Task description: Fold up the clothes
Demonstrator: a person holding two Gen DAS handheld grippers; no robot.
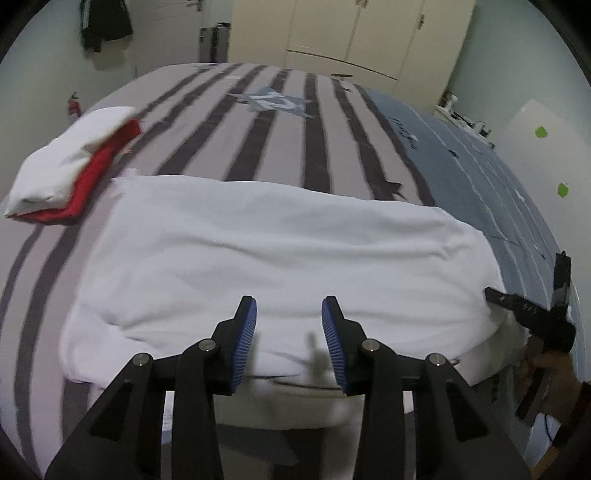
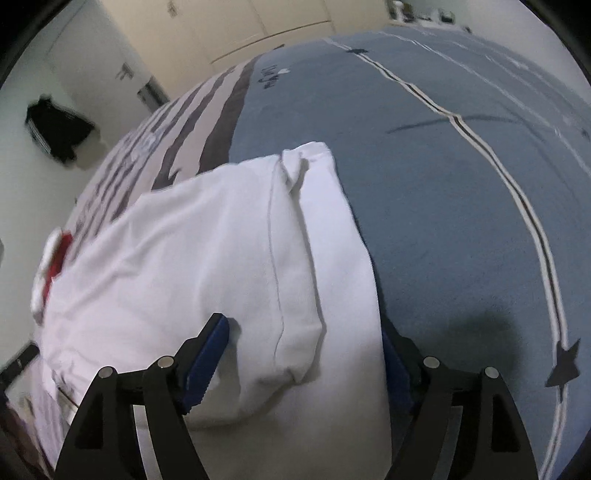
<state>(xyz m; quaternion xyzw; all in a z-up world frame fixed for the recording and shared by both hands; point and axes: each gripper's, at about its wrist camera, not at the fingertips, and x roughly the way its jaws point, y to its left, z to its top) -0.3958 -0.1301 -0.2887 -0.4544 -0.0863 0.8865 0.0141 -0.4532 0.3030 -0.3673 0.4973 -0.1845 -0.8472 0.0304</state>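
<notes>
Trouble ahead: left tongs (image 1: 289, 314) gape empty above the white garment (image 1: 280, 251); right tongs (image 2: 306, 354), wide, straddle its edge and may bunch layers.

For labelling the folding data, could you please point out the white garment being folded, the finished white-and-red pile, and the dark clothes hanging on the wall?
white garment (image 1: 280, 240), left wrist view, middle of its flat top.
white-and-red pile (image 1: 70, 162), left wrist view, white top layer.
dark clothes (image 1: 107, 24), left wrist view, centre of the fabric.
</notes>
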